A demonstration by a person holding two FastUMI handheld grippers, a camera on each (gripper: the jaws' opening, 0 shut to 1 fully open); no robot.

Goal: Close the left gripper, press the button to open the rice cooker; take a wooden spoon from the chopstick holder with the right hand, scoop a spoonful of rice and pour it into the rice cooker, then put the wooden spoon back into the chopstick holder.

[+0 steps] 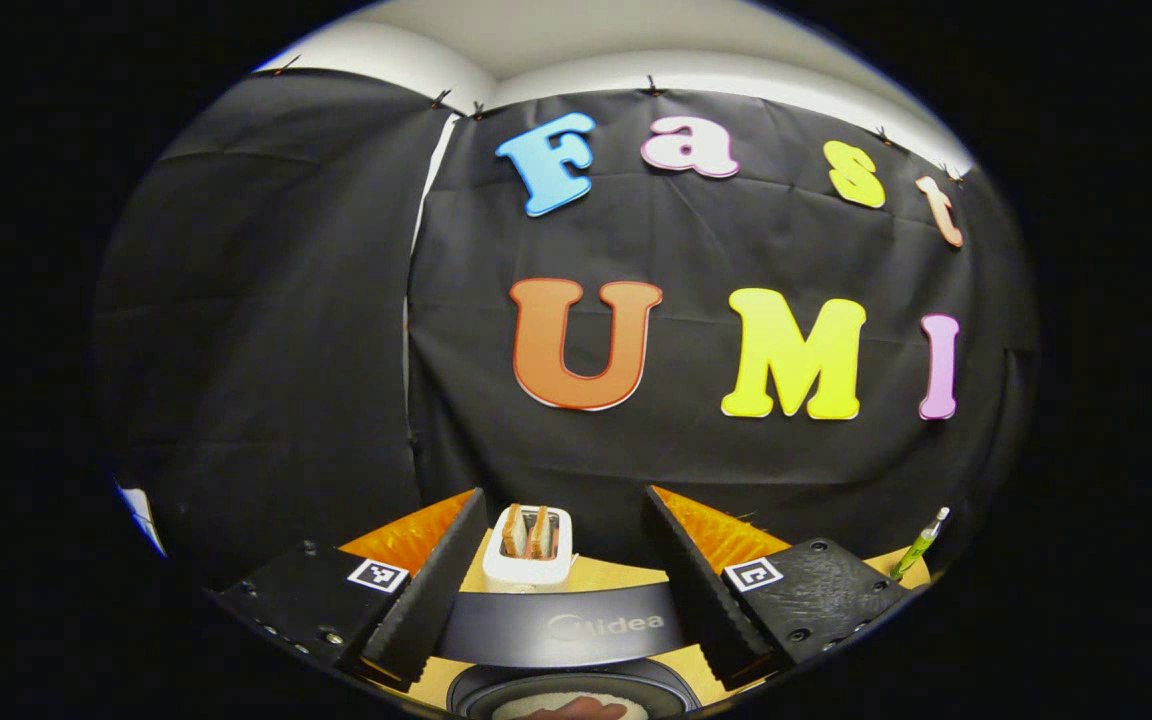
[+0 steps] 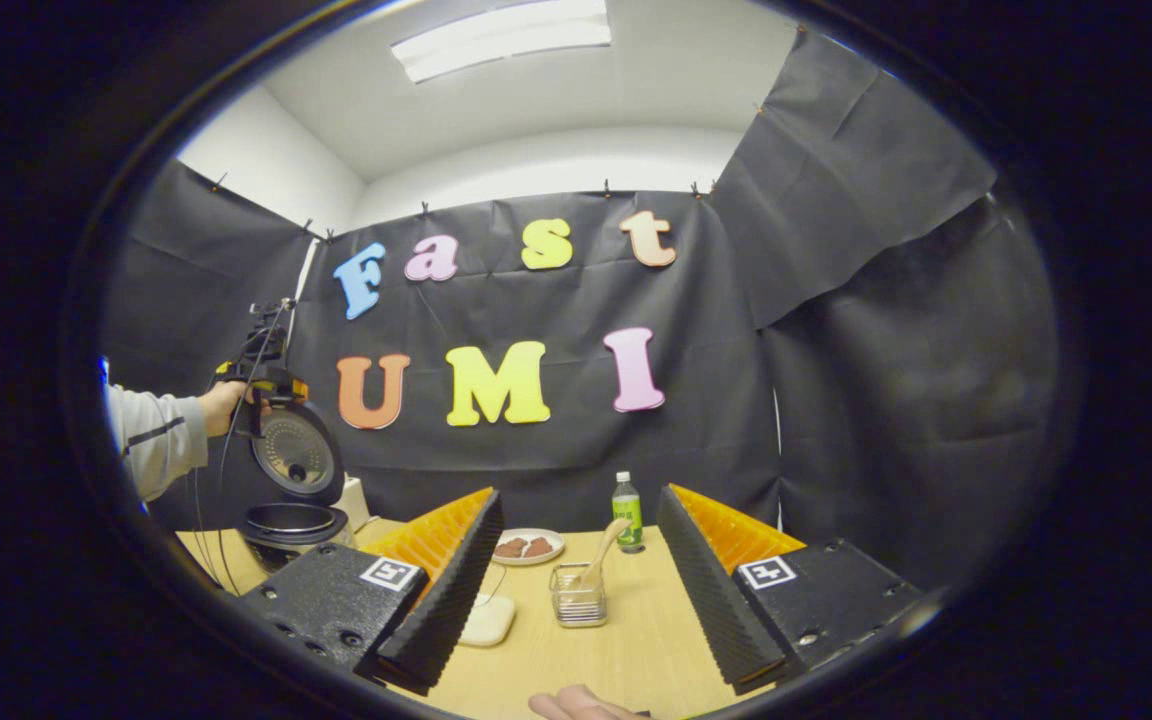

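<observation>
Dark round rice cooker (image 2: 288,520) lid up, right gripper (image 2: 576,580) spread wide, empty, facing wooden spoon (image 2: 604,548) in clear chopstick holder (image 2: 578,604) right of cooker; sloppy pinch may tip holder.

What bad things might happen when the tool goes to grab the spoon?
1. The wooden spoon leans loosely in the small chopstick holder; pulling at an angle might tip the holder over.
2. A green bottle and a plate sit just behind it, so the open right tool might knock them if it reaches too far.
</observation>
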